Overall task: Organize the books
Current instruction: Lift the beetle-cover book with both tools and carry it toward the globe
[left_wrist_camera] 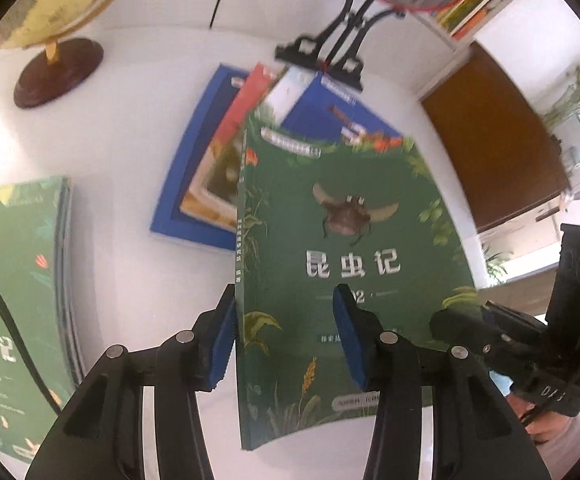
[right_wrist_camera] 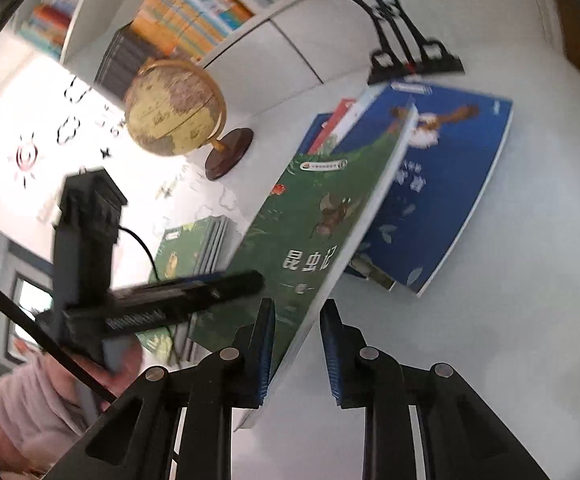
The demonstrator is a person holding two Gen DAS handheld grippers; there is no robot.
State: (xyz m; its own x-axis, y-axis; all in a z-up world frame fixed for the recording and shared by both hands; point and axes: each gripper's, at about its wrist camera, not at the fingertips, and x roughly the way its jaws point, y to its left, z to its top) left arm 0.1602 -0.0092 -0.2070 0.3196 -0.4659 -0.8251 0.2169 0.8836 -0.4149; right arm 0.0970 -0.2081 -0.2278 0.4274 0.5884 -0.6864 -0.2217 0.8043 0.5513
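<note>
A green book with a beetle on its cover (left_wrist_camera: pixel 350 220) (right_wrist_camera: pixel 314 232) hangs tilted above a loose pile topped by a blue book (left_wrist_camera: pixel 330 116) (right_wrist_camera: pixel 450 184). My left gripper (left_wrist_camera: pixel 285 316) straddles its spine corner, with one pad beside the spine and the other over the cover. Its finger (right_wrist_camera: pixel 217 286) lies across the cover in the right wrist view. My right gripper (right_wrist_camera: pixel 298 320) has the book's page edge between its jaws. The book leans on the left pad, and a strip of table shows before the right pad. The right gripper (left_wrist_camera: pixel 470 328) also shows at the book's right edge.
A stack of green books (left_wrist_camera: pixel 13 280) (right_wrist_camera: pixel 193 252) lies on the white table to the left. A globe (left_wrist_camera: pixel 49 20) (right_wrist_camera: pixel 173 108) stands at the back left. A black stand (left_wrist_camera: pixel 322 56) (right_wrist_camera: pixel 414 64) sits behind the pile. A full bookshelf (right_wrist_camera: pixel 185 12) rises beyond. A pink sleeve (right_wrist_camera: pixel 17 408) is at lower left.
</note>
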